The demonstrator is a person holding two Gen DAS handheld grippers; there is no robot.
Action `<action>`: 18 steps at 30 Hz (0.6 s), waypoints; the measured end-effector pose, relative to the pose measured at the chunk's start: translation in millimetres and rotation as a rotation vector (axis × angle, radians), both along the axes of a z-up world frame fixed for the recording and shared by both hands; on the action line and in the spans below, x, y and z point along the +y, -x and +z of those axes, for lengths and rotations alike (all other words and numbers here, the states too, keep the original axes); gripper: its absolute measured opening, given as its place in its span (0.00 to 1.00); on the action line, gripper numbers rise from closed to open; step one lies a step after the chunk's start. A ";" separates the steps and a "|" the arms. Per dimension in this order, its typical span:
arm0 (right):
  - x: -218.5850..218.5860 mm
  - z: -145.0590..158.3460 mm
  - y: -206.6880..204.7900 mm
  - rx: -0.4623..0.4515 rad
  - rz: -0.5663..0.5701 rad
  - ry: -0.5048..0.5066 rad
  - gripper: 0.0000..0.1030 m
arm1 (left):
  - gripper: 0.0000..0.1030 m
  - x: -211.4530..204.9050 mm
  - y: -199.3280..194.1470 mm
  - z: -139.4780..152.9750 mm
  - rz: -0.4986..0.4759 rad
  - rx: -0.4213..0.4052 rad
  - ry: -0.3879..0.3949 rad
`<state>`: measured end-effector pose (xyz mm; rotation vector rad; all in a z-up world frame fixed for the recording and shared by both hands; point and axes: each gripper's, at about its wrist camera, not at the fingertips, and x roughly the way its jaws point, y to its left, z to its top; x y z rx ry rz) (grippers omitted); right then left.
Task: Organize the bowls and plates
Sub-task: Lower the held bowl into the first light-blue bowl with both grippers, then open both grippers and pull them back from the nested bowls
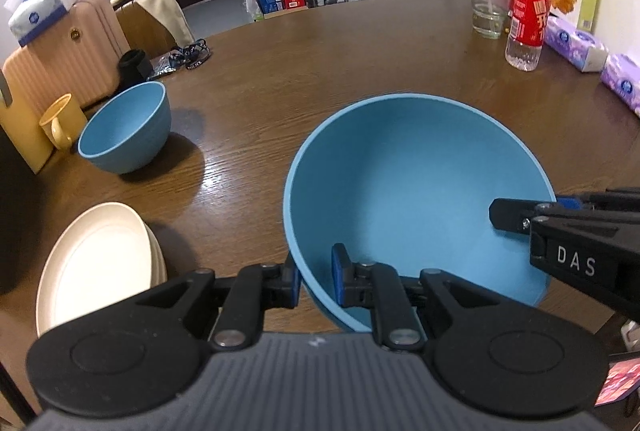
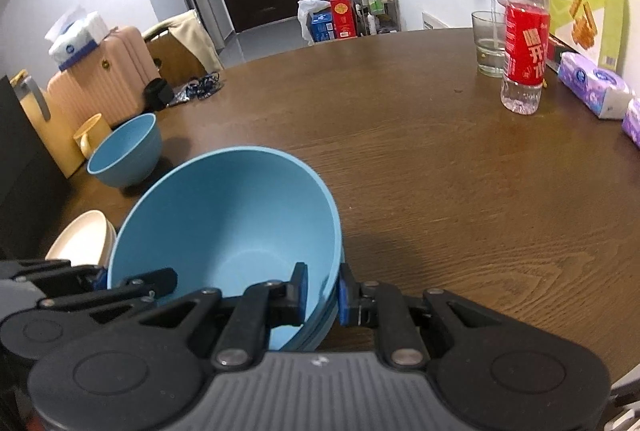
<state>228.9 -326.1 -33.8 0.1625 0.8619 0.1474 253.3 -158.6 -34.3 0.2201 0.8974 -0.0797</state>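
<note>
My left gripper (image 1: 316, 281) straddles the near rim of a large blue bowl (image 1: 412, 191), one blue pad inside the wall and one outside. There is a sliver of gap at the pads, so I cannot tell whether they are truly pinching or only bracketing the rim. My right gripper (image 2: 323, 291) does the same on the bowl's opposite side, its two pads close on either face of the wall. Here too I cannot say for certain that they press.

The bowl (image 2: 224, 223) sits between my two grippers, near the front edge of the brown wooden table (image 1: 320, 63). In the right wrist view a second edge line shows under the rim, so it may be two nested bowls.

I judge it light, stiff, matte plastic or similar, not very fragile, and a little slippery at the thin rim. The rim is the only place to take hold, and opposite sides balance it.

It is round, with no long axis. Its mouth opens upward, tipped slightly.

To the left lies a stack of cream plates (image 1: 92, 267). Farther back stands a smaller blue bowl (image 1: 124, 129), upright beside a yellow mug (image 1: 60, 125).
</note>
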 end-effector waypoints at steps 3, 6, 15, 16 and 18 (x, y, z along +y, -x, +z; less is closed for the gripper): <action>2.9 0.4 -0.6 -0.001 0.009 0.022 0.14 | 0.15 -1.7 -1.2 -2.3 -0.007 0.003 -0.027; 4.2 1.1 -1.0 -0.002 0.013 0.034 0.14 | 0.16 -0.8 -2.4 -4.0 -0.010 0.005 -0.038; 4.5 0.1 -2.0 0.005 0.014 0.045 0.15 | 0.21 -0.1 -5.0 -7.0 -0.022 0.023 -0.050; 4.1 0.0 -2.0 0.006 0.012 0.045 0.17 | 0.24 0.5 -4.4 -6.4 -0.025 0.021 -0.046; 3.1 0.7 -2.0 0.003 0.008 0.045 0.17 | 0.39 2.6 -3.2 -3.9 -0.035 0.011 -0.020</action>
